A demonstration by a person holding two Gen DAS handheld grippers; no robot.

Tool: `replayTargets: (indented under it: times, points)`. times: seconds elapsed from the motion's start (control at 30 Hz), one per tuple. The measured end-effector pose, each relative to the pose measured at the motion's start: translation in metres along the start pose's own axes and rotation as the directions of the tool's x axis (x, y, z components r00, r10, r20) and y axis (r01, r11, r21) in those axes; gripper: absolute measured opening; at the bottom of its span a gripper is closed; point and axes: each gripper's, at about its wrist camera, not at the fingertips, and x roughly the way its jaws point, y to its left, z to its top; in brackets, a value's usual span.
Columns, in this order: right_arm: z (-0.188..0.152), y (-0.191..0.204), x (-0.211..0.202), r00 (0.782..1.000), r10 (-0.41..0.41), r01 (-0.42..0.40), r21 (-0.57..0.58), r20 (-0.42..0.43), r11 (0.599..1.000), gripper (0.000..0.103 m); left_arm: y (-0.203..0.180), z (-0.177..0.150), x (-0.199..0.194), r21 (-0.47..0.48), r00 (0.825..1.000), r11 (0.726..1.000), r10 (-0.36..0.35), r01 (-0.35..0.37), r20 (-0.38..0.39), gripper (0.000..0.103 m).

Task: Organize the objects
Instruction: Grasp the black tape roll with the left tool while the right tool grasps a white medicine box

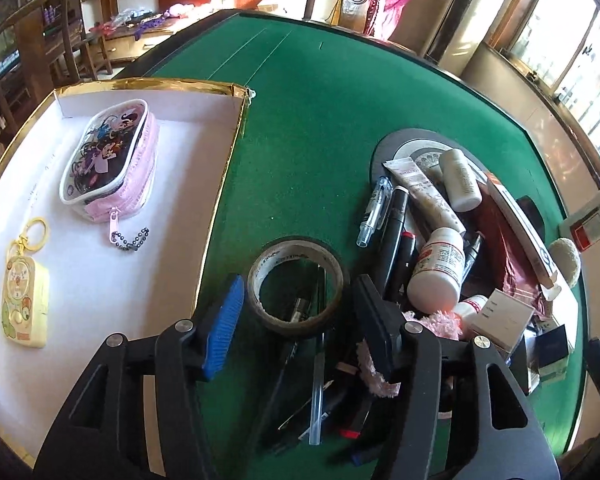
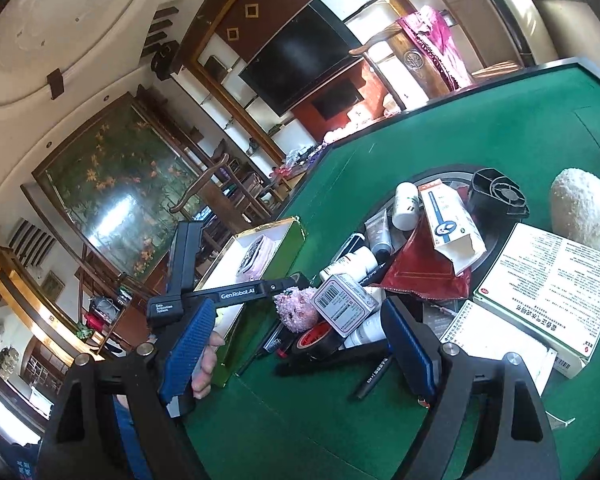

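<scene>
My box [image 1: 28, 184] ran off the frame at nine o'clock; my gripper's arm hid the pens [image 1: 316, 400] at six o'clock.

the left wrist view looks steeply down, close over the green felt table [image 1: 312, 120]; the right wrist view looks shallower, tilted; both share the gold-rimmed white box [image 1: 228, 90].

Daylight poured in from the windows [image 1: 560, 52] at the right — bright, nearly blown out. The white box floor [image 1: 100, 248] glared, and the far wall washed pale. Both views bowed hard at the edges, with dark corners. The green felt [image 1: 320, 120] stayed sharp; close finger pads [image 2: 188, 348] looked slightly soft.
</scene>
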Motion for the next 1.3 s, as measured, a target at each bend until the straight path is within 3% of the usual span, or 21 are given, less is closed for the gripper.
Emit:
replayTargets:
  times: [0.2, 0.4, 0.63, 0.77, 0.97, 1.03, 1.1, 1.23, 1.3]
  points:
    - [0.000, 0.000, -0.002, 1.000, -0.012, 0.012, 0.003, 0.009, 1.000, 0.086, -0.011, 0.003, 0.010, 0.016, 0.997, 0.997, 0.070, -0.071, 0.033, 0.061]
    - [0.001, -0.001, -0.003, 1.000, -0.009, 0.009, 0.016, 0.011, 1.000, 0.086, -0.007, 0.003, 0.013, 0.049, 0.997, 0.999, -0.004, 0.001, 0.073, 0.060]
    - [0.000, -0.001, -0.001, 1.000, -0.005, 0.005, 0.032, 0.000, 0.999, 0.086, -0.031, -0.004, 0.027, 0.182, 0.988, 0.973, 0.127, -0.142, 0.092, 0.062]
    - [0.003, -0.003, -0.007, 0.999, -0.022, 0.021, 0.034, 0.026, 0.999, 0.086, -0.027, -0.005, 0.025, 0.185, 0.991, 0.977, 0.085, -0.103, 0.103, 0.061]
    - [0.011, -0.005, -0.037, 0.987, -0.125, 0.125, 0.002, 0.103, 0.992, 0.086, -0.014, -0.009, -0.001, 0.160, 0.985, 0.987, -0.010, -0.018, 0.174, 0.061]
    - [0.013, -0.008, -0.050, 0.969, -0.217, 0.220, -0.017, 0.122, 0.975, 0.086, -0.014, -0.008, -0.012, 0.162, 0.979, 0.986, -0.056, 0.024, 0.196, 0.061]
    - [0.011, -0.016, -0.061, 0.935, -0.323, 0.329, -0.018, 0.145, 0.944, 0.086, -0.016, -0.008, -0.020, 0.180, 0.975, 0.983, -0.067, 0.029, 0.212, 0.061]
    - [0.002, -0.036, -0.064, 0.932, -0.357, 0.355, 0.028, 0.069, 0.934, 0.086, -0.015, -0.006, -0.022, 0.185, 0.976, 0.979, -0.122, 0.088, 0.181, 0.061]
    - [-0.005, -0.037, -0.062, 0.911, -0.411, 0.412, -0.021, 0.035, 0.911, 0.086, -0.022, -0.006, -0.024, 0.191, 0.975, 0.978, -0.118, 0.081, 0.189, 0.061]
